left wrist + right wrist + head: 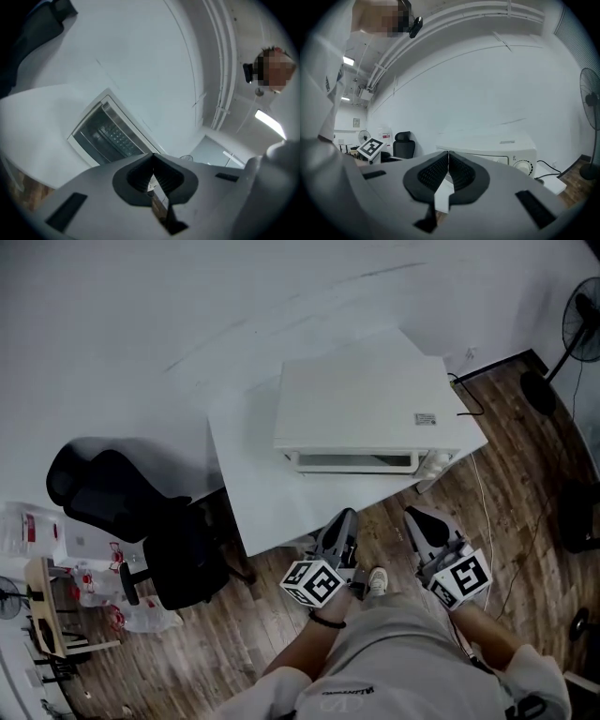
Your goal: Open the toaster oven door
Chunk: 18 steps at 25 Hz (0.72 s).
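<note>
A white toaster oven (364, 409) stands on the white table (253, 493), its glass door (354, 462) closed and facing me. The left gripper view shows the door (105, 133) from below with the rack behind the glass. In the right gripper view the oven (497, 147) has a round knob (523, 165) at its right. My left gripper (339, 532) is shut and empty, held off the table's front edge. My right gripper (418, 526) is shut and empty too, just right of it, below the oven's front.
A black office chair (131, 512) stands left of the table. A power cord (469, 404) runs from the oven's right side to the wall. A standing fan (577, 329) is at the far right on the wooden floor (525, 484). Clutter and a small shelf (52, 606) lie at the lower left.
</note>
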Motion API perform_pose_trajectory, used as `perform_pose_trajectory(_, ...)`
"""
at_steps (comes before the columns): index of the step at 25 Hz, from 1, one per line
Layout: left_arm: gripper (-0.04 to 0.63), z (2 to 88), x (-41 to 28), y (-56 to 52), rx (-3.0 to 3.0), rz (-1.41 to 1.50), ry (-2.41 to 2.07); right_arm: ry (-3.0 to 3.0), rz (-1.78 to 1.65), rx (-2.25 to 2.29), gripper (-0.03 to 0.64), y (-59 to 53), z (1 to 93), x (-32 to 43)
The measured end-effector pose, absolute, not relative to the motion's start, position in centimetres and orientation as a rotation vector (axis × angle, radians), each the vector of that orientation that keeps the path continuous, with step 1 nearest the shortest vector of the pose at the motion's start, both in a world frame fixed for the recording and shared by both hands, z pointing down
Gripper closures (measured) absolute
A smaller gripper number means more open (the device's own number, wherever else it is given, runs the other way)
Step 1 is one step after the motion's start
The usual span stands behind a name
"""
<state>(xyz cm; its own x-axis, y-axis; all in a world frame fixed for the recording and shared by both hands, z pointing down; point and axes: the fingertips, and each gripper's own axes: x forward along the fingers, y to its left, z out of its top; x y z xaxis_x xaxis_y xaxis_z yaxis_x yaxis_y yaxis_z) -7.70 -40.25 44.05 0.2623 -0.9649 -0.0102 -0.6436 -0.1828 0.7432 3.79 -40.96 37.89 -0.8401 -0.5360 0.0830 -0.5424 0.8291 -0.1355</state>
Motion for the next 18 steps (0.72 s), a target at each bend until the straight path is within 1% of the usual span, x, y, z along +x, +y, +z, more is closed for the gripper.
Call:
perform_pose_trajectory(8,0.588,46.1,-9.4,-43.6,1.559,-1.001,-1.258,-2.963,0.261,0.850,0.600,-43.3,38.9,2.9)
perform_pose_trajectory(11,0.578,46.3,-9.7,-44.6,1.487,-1.125,-1.170,-2.961,0.252,0.863,0.600,-43.9,38.7,2.6)
perform_pose_trajectory(15,0.497,46.0,-10.6,-45.7,1.475,-1.218,-1.145,-2.946,0.248,0.868,0.600,-44.7,38.8,2.3)
perform_pose_trajectory(18,0.468,45.7,-10.8,-46.5,1.475,-1.278,-1.109,-2.936,0.249,0.868,0.600,-45.2,39.2,2.0)
